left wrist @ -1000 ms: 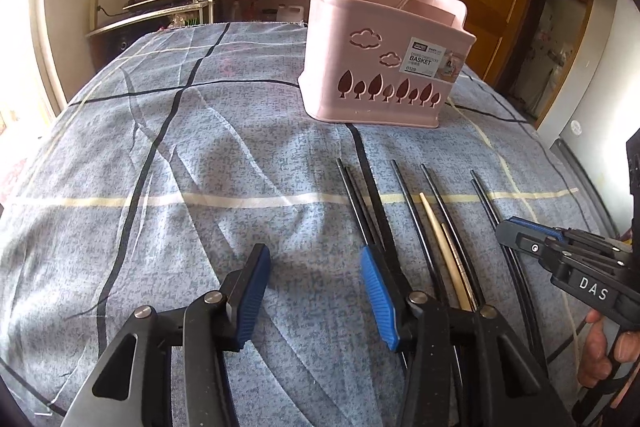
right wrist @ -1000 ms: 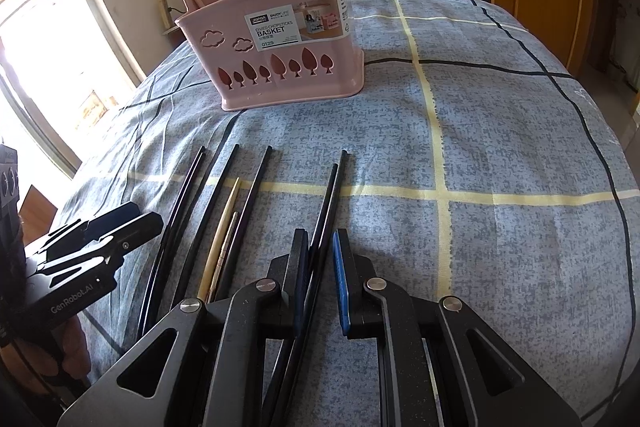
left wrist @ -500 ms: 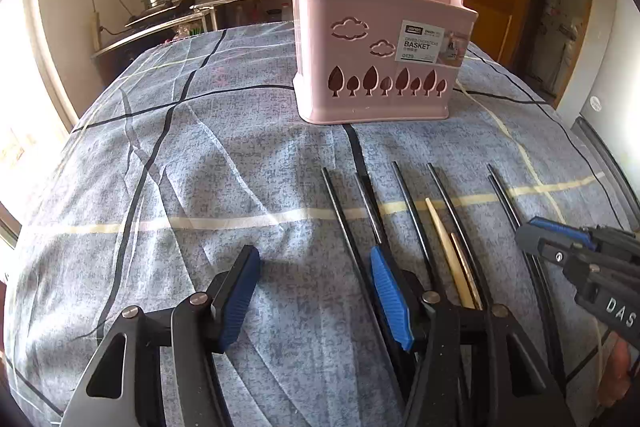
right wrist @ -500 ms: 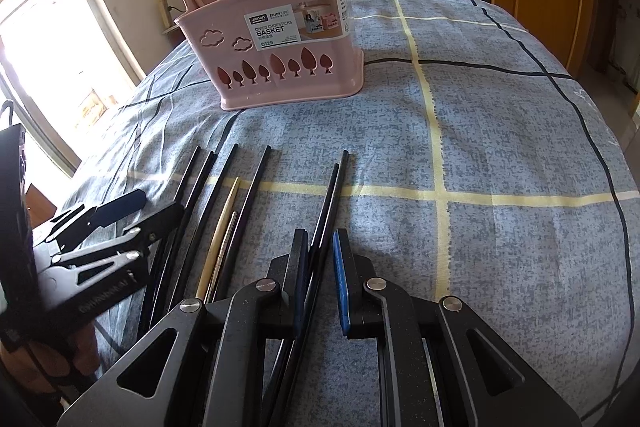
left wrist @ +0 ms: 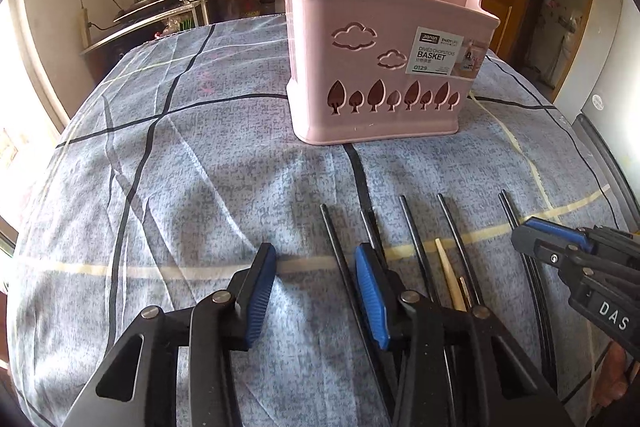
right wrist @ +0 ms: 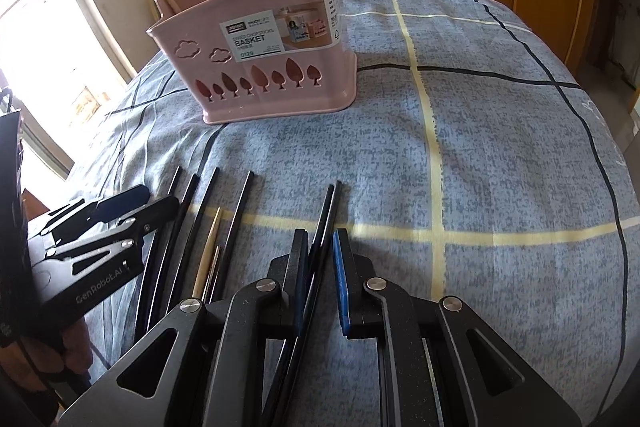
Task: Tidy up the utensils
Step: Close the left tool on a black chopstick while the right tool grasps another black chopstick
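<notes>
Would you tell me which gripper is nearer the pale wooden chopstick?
Left. The left gripper sits just left of the chopstick; the right gripper straddles black chopsticks farther right.

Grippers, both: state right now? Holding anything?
Left gripper: open, holding nothing; one black chopstick lies on the cloth between its fingers.
Right gripper: open, straddling a pair of black chopsticks, not clamped.

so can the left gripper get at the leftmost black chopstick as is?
Probably yes. The left gripper is open and the leftmost black chopstick already runs between its fingers on the cloth, nothing on top of it; the right gripper sits at another pair.
</notes>
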A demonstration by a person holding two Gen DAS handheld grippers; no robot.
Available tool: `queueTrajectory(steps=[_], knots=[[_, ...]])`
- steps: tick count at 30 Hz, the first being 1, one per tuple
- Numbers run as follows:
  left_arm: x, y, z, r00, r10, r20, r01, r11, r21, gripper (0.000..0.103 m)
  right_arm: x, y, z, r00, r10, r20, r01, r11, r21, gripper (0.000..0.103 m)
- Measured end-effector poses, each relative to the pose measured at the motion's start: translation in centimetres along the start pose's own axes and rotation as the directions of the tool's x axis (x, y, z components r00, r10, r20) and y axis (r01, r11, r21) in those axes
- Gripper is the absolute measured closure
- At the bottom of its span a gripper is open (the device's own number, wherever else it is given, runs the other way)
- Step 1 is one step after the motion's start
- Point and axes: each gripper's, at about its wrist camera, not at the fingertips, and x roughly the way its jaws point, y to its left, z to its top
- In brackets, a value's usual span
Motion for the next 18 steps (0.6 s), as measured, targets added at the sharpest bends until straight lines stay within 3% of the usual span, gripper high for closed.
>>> queueTrajectory(steps=[14, 18], knots=[[-0.12, -0.14, -0.11, 1.000, -0.006, 0.006, 0.006, 1.000, 0.018, 0.079, 0.07, -0.43, -0.06, 1.000, 0.009, 0.000, -0.009, 1.000, 0.012, 0.093], [-0.20, -0.04, -0.12, 1.000, -0.011, -0.001, 0.011, 1.000, 0.020, 0.091, 0.13, -0.44, 0.08, 1.000, 0.023, -0.008, -0.023, 1.000, 0.021, 0.097]])
